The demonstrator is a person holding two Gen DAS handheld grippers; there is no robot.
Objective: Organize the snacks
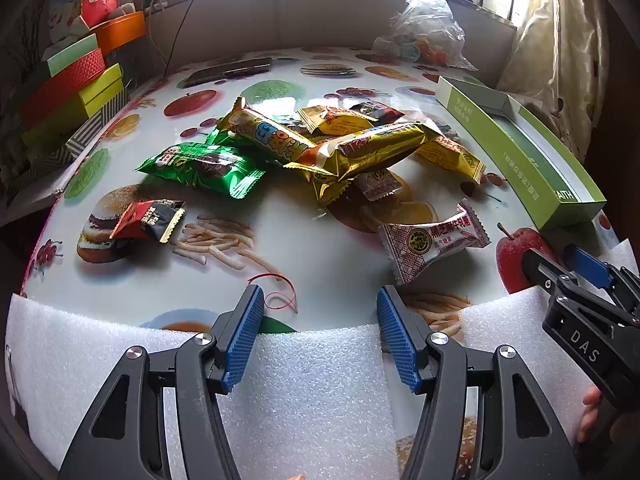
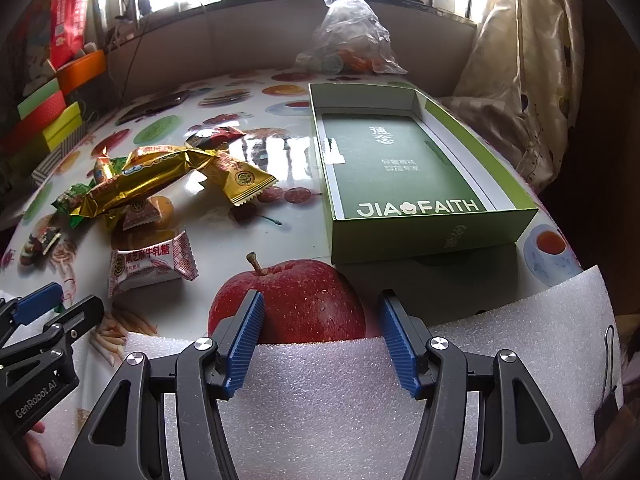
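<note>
A pile of wrapped snacks lies mid-table: long gold bars (image 1: 360, 148) (image 2: 136, 184), a green packet (image 1: 204, 168), small yellow packets (image 1: 452, 156) (image 2: 240, 180), a red-black packet (image 1: 150, 220), and a white-and-red candy (image 1: 436, 240) (image 2: 150, 266) nearest the front. An open green box (image 2: 404, 172) (image 1: 532, 152), empty, stands at the right. My left gripper (image 1: 320, 308) is open and empty at the table's near edge, in front of the pile. My right gripper (image 2: 320, 308) is open and empty, in front of the box; it also shows in the left wrist view (image 1: 560, 260).
The table (image 1: 320, 256) has a fruit-and-food print cloth and white foam (image 1: 320, 380) along its near edge. Stacked coloured boxes (image 1: 76, 80) stand at the left. A clear plastic bag (image 2: 348, 36) and a dark flat object (image 1: 228, 70) lie at the back. A red string (image 1: 280, 292) lies near the left gripper.
</note>
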